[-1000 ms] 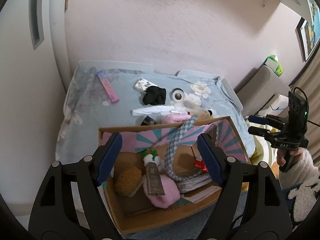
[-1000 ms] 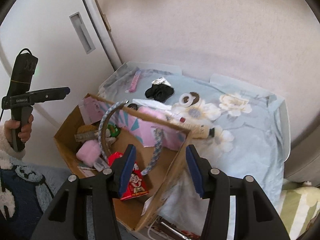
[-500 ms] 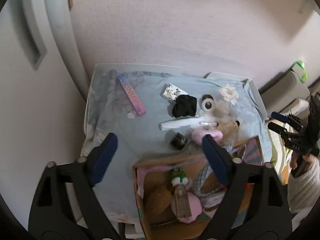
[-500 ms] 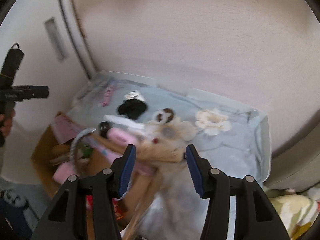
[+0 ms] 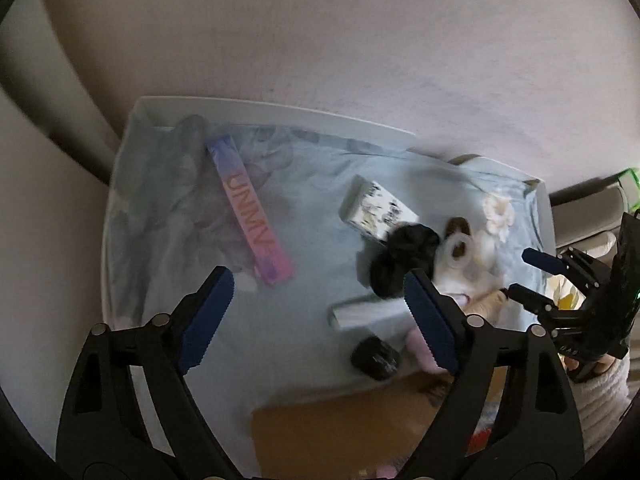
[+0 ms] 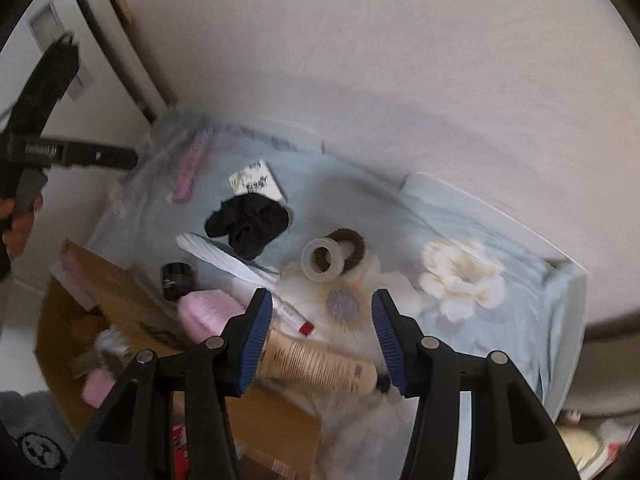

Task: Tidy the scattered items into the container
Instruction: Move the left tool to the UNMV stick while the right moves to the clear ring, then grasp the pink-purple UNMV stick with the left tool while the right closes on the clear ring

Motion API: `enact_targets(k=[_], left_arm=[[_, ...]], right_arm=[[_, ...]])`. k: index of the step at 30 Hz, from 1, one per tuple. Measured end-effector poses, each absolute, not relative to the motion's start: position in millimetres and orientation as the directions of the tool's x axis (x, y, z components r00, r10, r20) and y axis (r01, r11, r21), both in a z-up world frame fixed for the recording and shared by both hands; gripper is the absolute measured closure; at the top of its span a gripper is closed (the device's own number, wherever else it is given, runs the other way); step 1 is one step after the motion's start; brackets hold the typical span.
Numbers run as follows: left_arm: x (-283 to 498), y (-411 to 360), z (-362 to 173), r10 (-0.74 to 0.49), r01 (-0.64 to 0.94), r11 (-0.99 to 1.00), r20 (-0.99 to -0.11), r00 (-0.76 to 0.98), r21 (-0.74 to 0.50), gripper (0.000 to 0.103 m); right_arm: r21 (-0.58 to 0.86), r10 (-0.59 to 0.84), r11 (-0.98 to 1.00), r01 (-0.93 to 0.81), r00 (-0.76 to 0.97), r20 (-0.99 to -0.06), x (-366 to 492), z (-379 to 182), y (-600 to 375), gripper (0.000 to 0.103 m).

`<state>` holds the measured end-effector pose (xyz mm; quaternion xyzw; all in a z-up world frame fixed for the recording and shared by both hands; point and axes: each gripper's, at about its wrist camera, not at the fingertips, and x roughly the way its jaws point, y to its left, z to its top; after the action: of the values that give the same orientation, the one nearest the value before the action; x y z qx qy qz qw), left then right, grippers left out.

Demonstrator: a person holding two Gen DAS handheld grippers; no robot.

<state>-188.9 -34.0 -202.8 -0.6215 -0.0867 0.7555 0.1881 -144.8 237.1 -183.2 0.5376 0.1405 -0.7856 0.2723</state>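
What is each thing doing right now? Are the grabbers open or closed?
left gripper: open, empty
right gripper: open, empty
cardboard box: open, partly filled
beige bottle: lying flat
pink long box: lying flat
black scrunchie: crumpled on cloth
tape roll: lying on cloth

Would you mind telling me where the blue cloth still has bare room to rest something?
Bare cloth lies between the pink box and the patterned box, and right of the cloth's cream flower. It is crowded around the black scrunchie, tape roll and beige bottle.
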Motion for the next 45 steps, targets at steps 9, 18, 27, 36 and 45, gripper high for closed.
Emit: enact_targets(k=[9,18,27,36,45], left_arm=[[-222.6,-25.2,-247.7,0.349,-0.191,-0.926,-0.931,-0.104,-0.326,0.018],[-228.6,-26.4,-271.8,0.352,-0.184,-0.924,-0.934,-0.064,-0.336,0.028],[-226.4,-28.0,-272.5,0.252,-0.221,-0.949,-0.962,-0.103,-0.225,0.071],[-225.3,-34.7,-271.9,0.275,-0.2,-0.947,-0.956,-0.104,-0.25,0.078],[-220.5,-37.8,-258.7,0.304,-0.218,-0.937,-0.944,-0.126,-0.273,0.081]], right_arm=[[0.009,-0.223,-0.711,0.703,-0.213,-0.951,-178.5,-236.2,207.7,0.055],[-0.074,-0.177,-0.639,0.765,-0.24,-0.955,-171.5,-253.7,195.5,0.055],[-0.095,-0.176,-0.628,0.772,-0.26,-0.95,-165.5,-253.2,199.6,0.079],[-0.033,-0.221,-0.662,0.749,-0.237,-0.946,-170.9,-241.4,212.5,0.091],[0.038,-0.284,-0.701,0.712,-0.231,-0.931,-173.1,-222.5,229.6,0.091]])
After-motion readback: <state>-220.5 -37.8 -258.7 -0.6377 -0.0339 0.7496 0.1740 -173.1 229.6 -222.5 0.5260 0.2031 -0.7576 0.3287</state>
